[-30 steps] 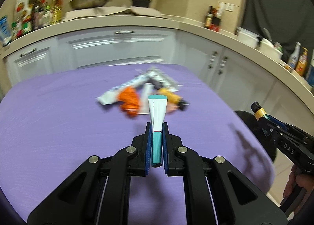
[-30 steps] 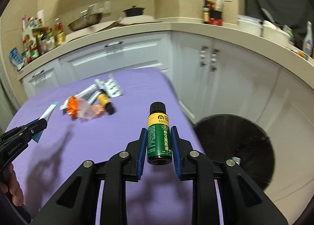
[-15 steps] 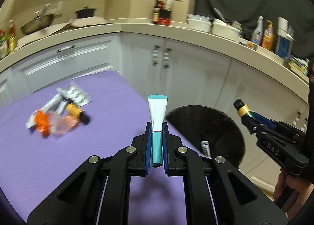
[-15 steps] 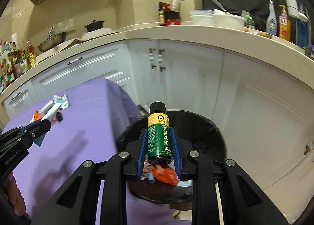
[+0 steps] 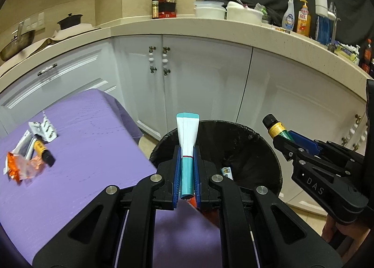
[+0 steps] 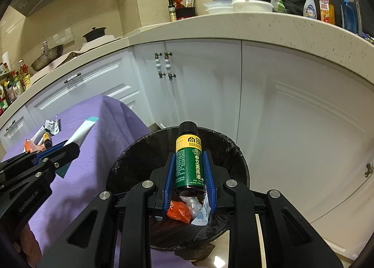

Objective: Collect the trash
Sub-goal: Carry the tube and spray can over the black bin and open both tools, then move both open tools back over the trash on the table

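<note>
Now: left gripper (image 5: 187, 162) clamps teal-white tube (image 5: 187, 141) — right gripper (image 6: 189, 169) clamps green bottle (image 6: 189, 158), both over black bin (image 6: 243, 162), frame centre.

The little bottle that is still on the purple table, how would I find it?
Start at the purple table beside the black trash bin. Near its far corner lies a small heap of wrappers. The bottle lies on its side among them: the only hard, round thing there, with a yellow label and black cap.
</note>
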`<act>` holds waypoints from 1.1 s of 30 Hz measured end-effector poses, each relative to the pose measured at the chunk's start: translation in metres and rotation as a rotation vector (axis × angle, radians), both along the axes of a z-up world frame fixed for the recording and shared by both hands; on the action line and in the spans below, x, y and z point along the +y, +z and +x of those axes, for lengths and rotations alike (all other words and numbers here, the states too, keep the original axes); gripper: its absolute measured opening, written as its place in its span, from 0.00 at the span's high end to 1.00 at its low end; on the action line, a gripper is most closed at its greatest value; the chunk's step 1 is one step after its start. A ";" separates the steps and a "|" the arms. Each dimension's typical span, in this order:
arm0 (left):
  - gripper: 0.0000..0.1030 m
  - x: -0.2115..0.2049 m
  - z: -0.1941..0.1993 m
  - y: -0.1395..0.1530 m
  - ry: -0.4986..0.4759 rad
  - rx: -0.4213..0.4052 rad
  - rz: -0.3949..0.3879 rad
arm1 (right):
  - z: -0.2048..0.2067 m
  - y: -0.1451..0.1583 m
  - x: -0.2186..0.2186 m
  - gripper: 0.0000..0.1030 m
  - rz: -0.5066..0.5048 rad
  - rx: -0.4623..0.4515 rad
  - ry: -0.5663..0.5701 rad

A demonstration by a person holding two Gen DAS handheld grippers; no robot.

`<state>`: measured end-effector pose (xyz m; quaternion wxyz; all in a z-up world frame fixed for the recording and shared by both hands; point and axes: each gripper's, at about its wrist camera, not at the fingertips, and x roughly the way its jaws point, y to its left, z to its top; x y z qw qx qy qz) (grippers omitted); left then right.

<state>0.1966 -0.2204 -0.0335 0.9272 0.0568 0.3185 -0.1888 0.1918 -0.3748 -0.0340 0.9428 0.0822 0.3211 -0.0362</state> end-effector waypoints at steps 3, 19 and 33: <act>0.89 -0.008 0.009 -0.005 -0.004 0.015 0.012 | 0.008 -0.006 -0.002 0.76 0.008 0.011 0.003; 0.63 0.010 0.012 -0.003 0.038 0.036 -0.009 | 0.014 -0.012 -0.003 0.55 0.043 0.019 -0.020; 0.56 0.126 -0.008 0.015 0.267 0.019 -0.014 | 0.031 0.007 0.082 0.51 0.054 -0.005 0.160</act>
